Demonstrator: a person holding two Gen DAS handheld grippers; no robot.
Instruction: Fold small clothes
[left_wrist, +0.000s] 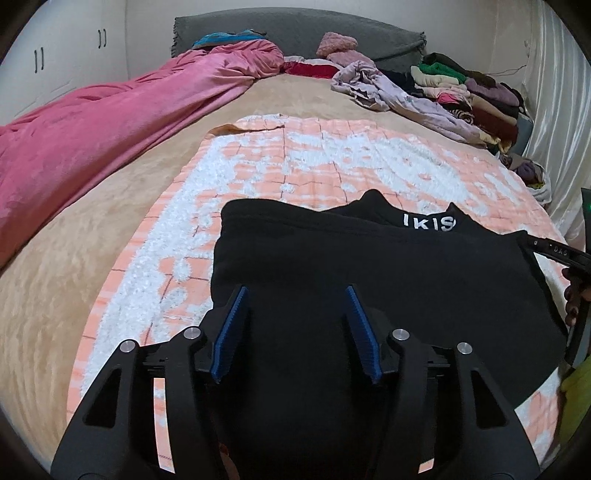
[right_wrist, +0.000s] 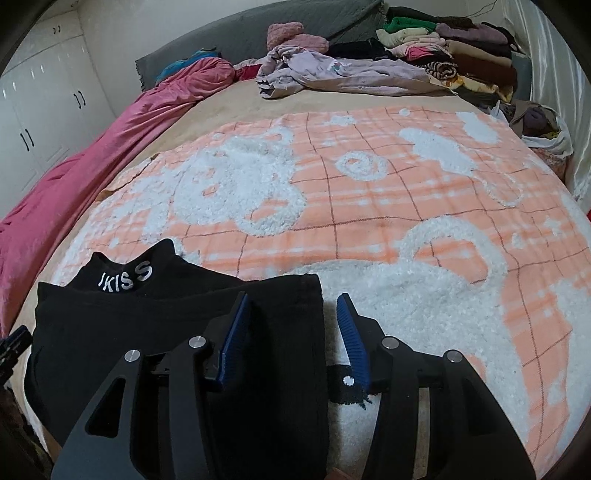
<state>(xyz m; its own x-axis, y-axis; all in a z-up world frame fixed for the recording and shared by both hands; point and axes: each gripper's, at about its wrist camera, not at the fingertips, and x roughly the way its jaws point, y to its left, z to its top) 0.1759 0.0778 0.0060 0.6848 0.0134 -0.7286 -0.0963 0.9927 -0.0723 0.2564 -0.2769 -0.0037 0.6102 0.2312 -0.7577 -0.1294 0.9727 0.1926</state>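
Observation:
A small black top (left_wrist: 406, 266) with white letters on its collar (left_wrist: 428, 222) lies flat on an orange and white blanket (left_wrist: 295, 162). My left gripper (left_wrist: 295, 291) is open just above the top's left part, blue pads apart. In the right wrist view the top (right_wrist: 147, 317) lies at lower left, collar lettering (right_wrist: 125, 280) toward the headboard. My right gripper (right_wrist: 291, 299) is open over the top's right edge, the left finger (right_wrist: 236, 328) above black cloth, the right finger (right_wrist: 352, 332) above the blanket (right_wrist: 369, 206). Nothing is held.
A pink duvet (left_wrist: 110, 133) runs along the bed's left side. A crumpled lilac garment (right_wrist: 332, 74) and stacked folded clothes (right_wrist: 461, 48) lie at the far right by the headboard. A bag (right_wrist: 546, 129) sits by the curtain. The right gripper's body (left_wrist: 569, 266) shows at the left view's edge.

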